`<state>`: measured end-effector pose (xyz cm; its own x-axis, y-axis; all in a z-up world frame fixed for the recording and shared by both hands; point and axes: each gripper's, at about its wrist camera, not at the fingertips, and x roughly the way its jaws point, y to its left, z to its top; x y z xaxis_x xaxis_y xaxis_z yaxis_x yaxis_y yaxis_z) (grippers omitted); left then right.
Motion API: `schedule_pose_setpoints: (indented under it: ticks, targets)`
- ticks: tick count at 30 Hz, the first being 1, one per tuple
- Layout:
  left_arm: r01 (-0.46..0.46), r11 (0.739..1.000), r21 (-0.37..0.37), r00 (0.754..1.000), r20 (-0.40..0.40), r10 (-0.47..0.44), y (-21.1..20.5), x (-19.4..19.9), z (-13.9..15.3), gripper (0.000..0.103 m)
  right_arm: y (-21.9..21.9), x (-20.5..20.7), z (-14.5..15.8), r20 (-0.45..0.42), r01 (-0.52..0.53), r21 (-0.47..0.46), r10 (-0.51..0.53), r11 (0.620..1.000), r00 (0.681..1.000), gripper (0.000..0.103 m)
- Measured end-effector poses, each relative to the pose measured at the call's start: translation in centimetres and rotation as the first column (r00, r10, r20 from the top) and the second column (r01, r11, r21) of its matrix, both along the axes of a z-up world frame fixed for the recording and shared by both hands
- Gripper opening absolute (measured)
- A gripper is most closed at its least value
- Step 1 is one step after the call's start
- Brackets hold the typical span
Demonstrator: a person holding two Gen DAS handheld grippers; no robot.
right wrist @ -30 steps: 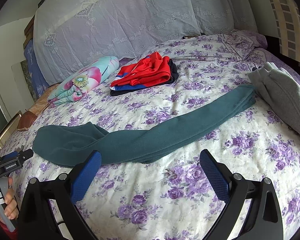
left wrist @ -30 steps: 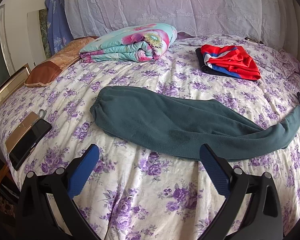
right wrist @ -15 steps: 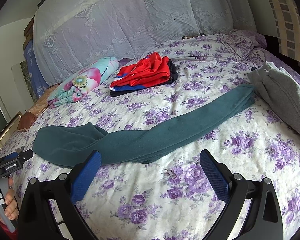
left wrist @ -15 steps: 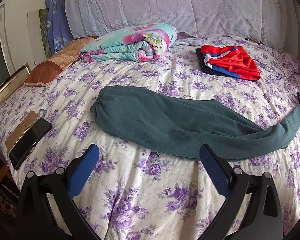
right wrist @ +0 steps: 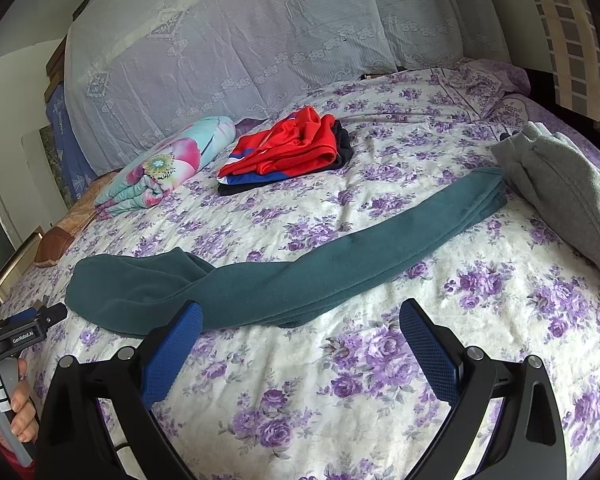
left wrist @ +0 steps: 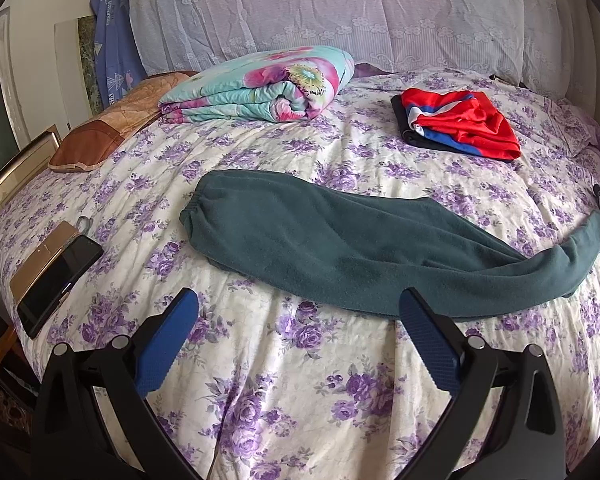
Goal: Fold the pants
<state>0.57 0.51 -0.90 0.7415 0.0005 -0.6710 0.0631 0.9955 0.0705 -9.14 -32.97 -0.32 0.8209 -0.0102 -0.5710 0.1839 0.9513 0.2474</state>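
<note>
Dark green pants (left wrist: 340,244) lie folded lengthwise, one leg on the other, across a bed with a purple-flowered cover (left wrist: 300,380). The waistband is at the left, the cuffs at the right. My left gripper (left wrist: 298,312) hovers open above the cover, just short of the pants' near edge, holding nothing. In the right wrist view the pants (right wrist: 300,280) run from lower left up to the cuffs at the right. My right gripper (right wrist: 300,322) is open and empty, with its left fingertip over the pants' near edge.
A folded red, blue and black garment (left wrist: 460,124) and a rolled floral quilt (left wrist: 260,84) lie at the back. A grey garment (right wrist: 572,196) lies beside the cuffs. A phone (left wrist: 56,280) and a brown pillow (left wrist: 112,128) sit at the left. A hand (right wrist: 16,412) holds the left gripper's handle.
</note>
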Motion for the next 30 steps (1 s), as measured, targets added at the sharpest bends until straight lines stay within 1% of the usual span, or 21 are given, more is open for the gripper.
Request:
schedule_pose_setpoints:
  ticks: [9, 14, 19, 25, 30]
  targets:
    - [-0.002, 1.000, -0.003, 1.000, -0.001, 0.002, 0.0, 0.0, -0.1, 0.098, -0.1, 0.1, 0.0, -0.003, 0.000, 0.000, 0.000, 1.000, 1.000, 0.099]
    - [-0.009, 1.000, 0.007, 1.000, -0.013, 0.009, 0.2, 0.0, -0.2, 0.098, -0.3, 0.7, 0.2, 0.002, -0.002, 0.005, 0.002, 1.000, 1.000, 0.099]
    - [-0.021, 1.000, 0.009, 1.000, -0.008, 0.021, 0.7, 0.2, 0.0, 0.098, -0.1, 1.2, 0.2, 0.000, -0.010, 0.003, 0.010, 1.000, 1.000, 0.099]
    - [-0.038, 0.999, -0.019, 0.998, -0.041, 0.037, 1.9, 0.7, -0.8, 0.098, -0.2, 0.8, 0.1, -0.003, -0.001, 0.002, 0.001, 1.000, 1.000, 0.099]
    - [-0.057, 0.998, -0.034, 0.994, -0.095, 0.053, 3.1, 1.7, -2.4, 0.098, -0.7, 0.5, -0.3, -0.016, 0.014, 0.007, -0.013, 1.000, 1.000, 0.099]
